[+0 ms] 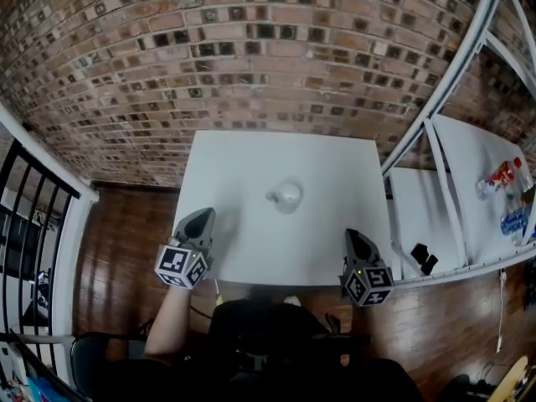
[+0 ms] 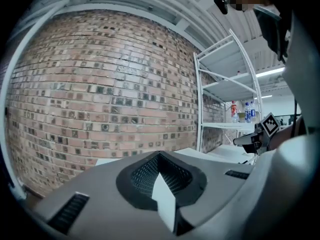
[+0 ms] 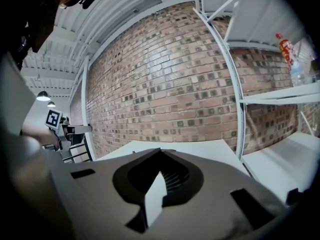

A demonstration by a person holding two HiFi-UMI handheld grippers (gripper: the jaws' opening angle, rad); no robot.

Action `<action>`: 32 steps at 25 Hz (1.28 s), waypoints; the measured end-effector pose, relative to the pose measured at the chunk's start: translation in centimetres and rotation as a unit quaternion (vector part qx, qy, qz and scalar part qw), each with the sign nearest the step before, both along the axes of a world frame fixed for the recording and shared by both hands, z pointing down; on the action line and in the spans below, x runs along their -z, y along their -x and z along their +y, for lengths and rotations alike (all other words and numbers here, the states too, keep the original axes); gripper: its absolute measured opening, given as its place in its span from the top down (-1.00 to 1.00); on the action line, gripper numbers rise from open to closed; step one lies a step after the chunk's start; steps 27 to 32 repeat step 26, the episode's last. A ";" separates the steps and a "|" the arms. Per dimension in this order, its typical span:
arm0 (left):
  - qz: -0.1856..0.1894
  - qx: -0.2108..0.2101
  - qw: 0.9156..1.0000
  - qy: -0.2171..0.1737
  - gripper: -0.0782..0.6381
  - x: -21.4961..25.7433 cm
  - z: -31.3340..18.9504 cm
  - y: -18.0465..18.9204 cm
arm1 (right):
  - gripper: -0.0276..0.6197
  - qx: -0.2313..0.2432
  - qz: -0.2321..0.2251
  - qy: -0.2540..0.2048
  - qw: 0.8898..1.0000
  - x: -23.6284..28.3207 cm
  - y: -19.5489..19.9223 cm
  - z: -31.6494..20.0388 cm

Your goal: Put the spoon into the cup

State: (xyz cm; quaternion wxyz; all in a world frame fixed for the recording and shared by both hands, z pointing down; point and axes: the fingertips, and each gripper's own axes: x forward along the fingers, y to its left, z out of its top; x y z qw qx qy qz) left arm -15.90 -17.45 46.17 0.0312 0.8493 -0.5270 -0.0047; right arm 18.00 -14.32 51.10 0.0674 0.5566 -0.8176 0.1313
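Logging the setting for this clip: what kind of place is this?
Probably an indoor studio or lab space, not a home kitchen: a bare brick wall, a plain white table on dark wood flooring, and a white metal shelving rack holding a few bottles.

The left gripper (image 1: 203, 216) and right gripper (image 1: 353, 236) are grey and pointed like beaks. Each has a cube (image 1: 182, 265) with black and white squares. Up close, the grey shell has a dark ribbed hollow (image 2: 161, 176) and small slots. The person's clothes (image 1: 268, 342) are dark.
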 end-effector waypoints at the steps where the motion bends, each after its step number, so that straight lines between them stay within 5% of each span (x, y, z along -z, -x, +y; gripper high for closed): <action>1: 0.007 0.006 1.000 -0.002 0.77 0.1 0.4 0.6 | 0.91 -0.004 0.001 -0.003 1.000 0.1 -0.1 0.1; 17: 0.065 0.019 0.998 0.013 0.77 -1.9 2.7 2.3 | 0.91 -0.025 -0.015 -0.015 0.999 0.4 -0.8 1.4; 32: 0.069 0.010 0.997 0.027 0.77 -2.4 3.2 1.6 | 0.91 -0.032 -0.014 -0.014 0.999 0.3 -1.5 2.4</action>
